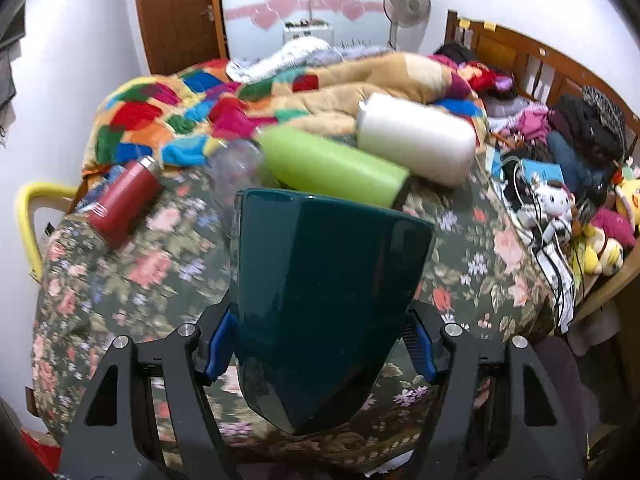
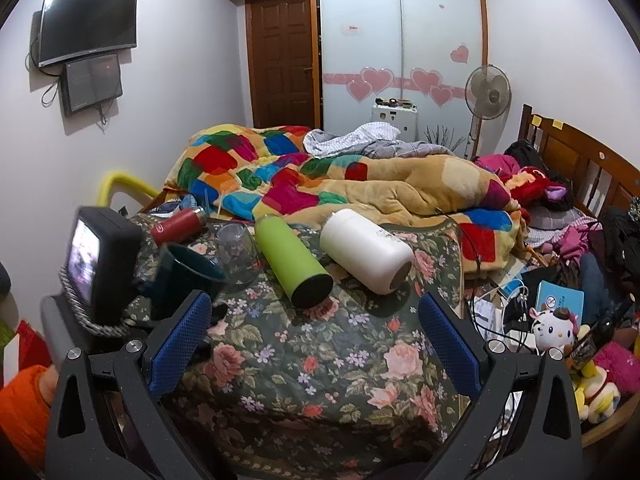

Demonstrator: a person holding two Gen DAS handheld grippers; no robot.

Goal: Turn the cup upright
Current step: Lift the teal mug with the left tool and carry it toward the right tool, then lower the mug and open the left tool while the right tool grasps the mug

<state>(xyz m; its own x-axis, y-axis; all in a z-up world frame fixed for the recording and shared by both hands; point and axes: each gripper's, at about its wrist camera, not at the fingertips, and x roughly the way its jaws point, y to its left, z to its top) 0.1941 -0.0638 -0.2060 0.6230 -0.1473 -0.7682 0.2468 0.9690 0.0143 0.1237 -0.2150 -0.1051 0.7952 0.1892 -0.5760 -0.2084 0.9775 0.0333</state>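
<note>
1. I'm gripping the dark teal cup (image 1: 324,300) w/ my left gripper (image 1: 320,344): both blue pads (image 1: 218,344) are pressing its sides. It's filling the centre of the left wrist view, w/ its wide end pointing away from the cam and its narrow end toward the bottom edge.
2. In the right wrist view the same cup (image 2: 188,276) is sitting mid-left, rim facing up and to the right, off the floral bedspread (image 2: 320,360) as far as I can tell. So the grab is done and the flip looks partway; it's tilted, not level yet.
3. Left to do: finishing the turn, setting it down on its base, letting go.
4. Right of the cup, the clear glass (image 2: 236,252), green bottle (image 2: 294,264) and white bottle (image 2: 366,254) are lying apart from it.
5. My right gripper (image 2: 316,344) is hanging wide apart over the bedspread, carrying nothing, low centre.
</note>
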